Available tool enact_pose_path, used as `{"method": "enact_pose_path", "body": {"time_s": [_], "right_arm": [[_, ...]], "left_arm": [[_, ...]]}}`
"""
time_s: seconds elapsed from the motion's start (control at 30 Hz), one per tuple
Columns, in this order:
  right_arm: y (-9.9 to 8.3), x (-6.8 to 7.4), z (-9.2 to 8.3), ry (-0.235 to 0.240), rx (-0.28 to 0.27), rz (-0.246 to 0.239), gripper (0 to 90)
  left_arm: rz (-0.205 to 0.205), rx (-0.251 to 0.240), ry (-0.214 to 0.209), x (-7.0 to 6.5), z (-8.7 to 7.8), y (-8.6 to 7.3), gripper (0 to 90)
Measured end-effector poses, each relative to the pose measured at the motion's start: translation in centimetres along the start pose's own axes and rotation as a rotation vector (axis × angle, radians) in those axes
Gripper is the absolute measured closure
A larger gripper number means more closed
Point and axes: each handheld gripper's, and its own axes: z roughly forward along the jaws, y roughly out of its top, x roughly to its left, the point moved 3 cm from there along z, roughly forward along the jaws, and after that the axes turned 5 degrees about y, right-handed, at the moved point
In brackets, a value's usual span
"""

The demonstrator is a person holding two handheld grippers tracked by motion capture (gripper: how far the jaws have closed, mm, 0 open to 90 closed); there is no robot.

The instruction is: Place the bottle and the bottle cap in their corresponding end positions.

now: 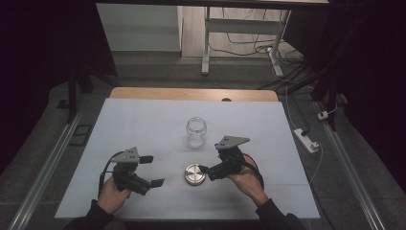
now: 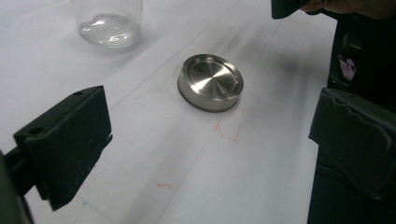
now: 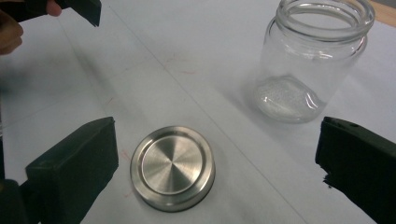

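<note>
lid (image 1: 195, 174) flat on the counter (image 1: 143, 124), between both spread hand-held grippers.
right hand-held gripper (image 3: 215, 163) view shows the jar's (image 3: 314, 56) open mouth; left hand-held gripper (image 2: 205, 140) view crops it to its base.

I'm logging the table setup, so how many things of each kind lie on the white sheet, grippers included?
Glass jar: 1
Metal lid: 1
Grippers, left gripper and right gripper: 2
Total: 4
</note>
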Motion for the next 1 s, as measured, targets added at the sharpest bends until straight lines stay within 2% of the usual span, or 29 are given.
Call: {"method": "enact_pose_path", "body": {"time_s": [0.5, 1.0], "right_arm": [[-1.6, 0.7, -2.5, -0.009, -0.016, 0.005, 0.0], [-3.6, 0.9, -5.9, -0.061, -0.041, 0.027, 0.0]], "left_arm": [[-0.018, -0.001, 0.063, -0.2, -2.2, -1.3, 0.0], [-0.058, -0.018, 0.174, 0.0, -5.5, -3.5, 0.0]]}}
